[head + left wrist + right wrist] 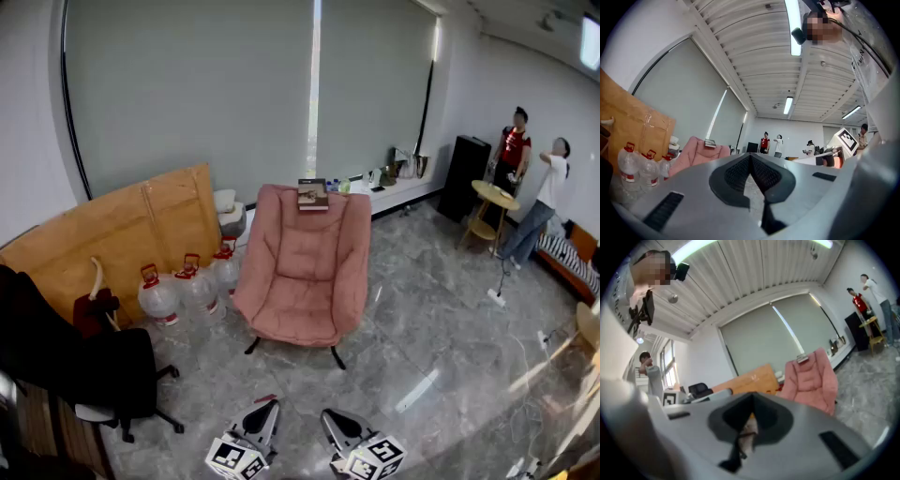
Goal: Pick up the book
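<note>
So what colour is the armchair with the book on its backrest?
Pink. The armchair shows best in the head view.

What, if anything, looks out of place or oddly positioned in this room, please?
The book lies perched on the top edge of the backrest of the pink armchair, not on its seat or on a shelf. That looks like an odd, precarious spot. I see nothing spilled or broken elsewhere.

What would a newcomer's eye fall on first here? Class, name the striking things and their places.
The pink armchair stands mid-floor, with the book lying atop its backrest. Left of it, water jugs with red caps cluster before a leaning brown board.
</note>
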The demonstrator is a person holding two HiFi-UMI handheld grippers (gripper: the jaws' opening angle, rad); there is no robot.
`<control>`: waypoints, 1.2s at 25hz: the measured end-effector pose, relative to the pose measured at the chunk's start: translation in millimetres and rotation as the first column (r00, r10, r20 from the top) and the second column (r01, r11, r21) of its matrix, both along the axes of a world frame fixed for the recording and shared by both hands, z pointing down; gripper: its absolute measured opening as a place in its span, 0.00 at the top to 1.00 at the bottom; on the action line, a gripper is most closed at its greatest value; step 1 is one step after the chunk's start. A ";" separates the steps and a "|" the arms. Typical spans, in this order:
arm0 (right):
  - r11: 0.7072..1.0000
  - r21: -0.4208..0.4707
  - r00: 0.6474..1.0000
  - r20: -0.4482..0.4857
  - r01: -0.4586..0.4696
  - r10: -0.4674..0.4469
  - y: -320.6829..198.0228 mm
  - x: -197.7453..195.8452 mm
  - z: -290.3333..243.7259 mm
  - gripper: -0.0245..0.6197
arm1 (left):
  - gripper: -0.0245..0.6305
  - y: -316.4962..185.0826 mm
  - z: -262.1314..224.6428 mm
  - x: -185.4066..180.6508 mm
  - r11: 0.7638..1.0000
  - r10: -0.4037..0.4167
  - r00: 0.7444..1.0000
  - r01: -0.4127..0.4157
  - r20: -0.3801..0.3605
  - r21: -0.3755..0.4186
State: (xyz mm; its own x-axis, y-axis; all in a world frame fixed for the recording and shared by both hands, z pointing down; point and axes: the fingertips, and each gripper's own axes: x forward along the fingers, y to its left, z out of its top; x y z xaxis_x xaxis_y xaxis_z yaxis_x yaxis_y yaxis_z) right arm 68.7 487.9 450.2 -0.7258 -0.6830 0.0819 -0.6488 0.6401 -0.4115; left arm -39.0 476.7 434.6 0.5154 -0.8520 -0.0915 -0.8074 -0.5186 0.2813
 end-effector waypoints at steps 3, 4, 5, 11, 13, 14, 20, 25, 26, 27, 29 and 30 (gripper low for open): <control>1.000 -0.003 1.000 0.002 0.003 -0.003 3.9 0.0 1.1 0.94 | 0.93 4.0 0.0 -0.5 1.000 -0.004 1.000 0.004 0.020 0.007; 1.000 -0.004 1.000 0.000 0.004 -0.004 4.8 0.7 2.0 0.94 | 0.93 4.8 -2.1 0.6 1.000 -0.002 1.000 0.002 0.028 0.012; 1.000 -0.005 1.000 -0.002 0.006 -0.006 5.4 1.6 2.9 0.94 | 0.93 5.4 -5.1 2.2 1.000 0.001 0.999 -0.002 0.037 0.018; 1.000 -0.015 1.000 0.004 0.003 -0.003 10.6 6.6 0.5 0.94 | 0.93 10.5 -12.9 11.8 0.999 0.002 0.998 -0.004 0.070 0.034; 1.000 -0.012 1.000 0.006 0.000 0.000 11.0 9.4 1.1 0.94 | 0.93 11.6 -11.6 14.6 0.999 0.003 0.997 -0.006 0.072 0.033; 1.000 -0.011 1.000 0.007 -0.001 0.001 11.3 10.9 2.1 0.94 | 0.93 12.2 -10.6 15.7 0.999 0.003 0.997 -0.006 0.072 0.032; 1.000 -0.013 1.000 0.009 -0.004 0.005 14.4 19.1 8.2 0.94 | 0.93 16.0 -8.6 16.4 0.999 -0.010 0.997 0.007 0.072 0.034; 1.000 -0.014 1.000 0.000 -0.024 0.024 6.9 24.2 4.4 0.94 | 0.93 10.5 -5.6 18.2 0.999 -0.025 0.997 0.022 0.073 0.038; 1.000 -0.012 1.000 -0.005 -0.025 0.025 5.0 23.6 3.8 0.94 | 0.93 8.4 -5.2 17.9 0.999 -0.028 0.997 0.025 0.076 0.040; 1.000 -0.007 1.000 -0.012 -0.023 0.023 3.3 22.7 3.4 0.94 | 0.93 5.9 -4.8 18.0 0.999 -0.030 0.996 0.027 0.079 0.041; 1.000 0.009 0.999 -0.026 -0.018 0.019 -1.2 20.8 1.9 0.94 | 0.93 -0.3 -3.9 18.9 0.999 -0.034 0.996 0.030 0.083 0.045; 1.000 0.018 0.999 -0.032 -0.018 0.019 -4.8 20.1 0.6 0.94 | 0.93 -4.3 -3.0 19.7 0.998 -0.035 0.996 0.031 0.084 0.048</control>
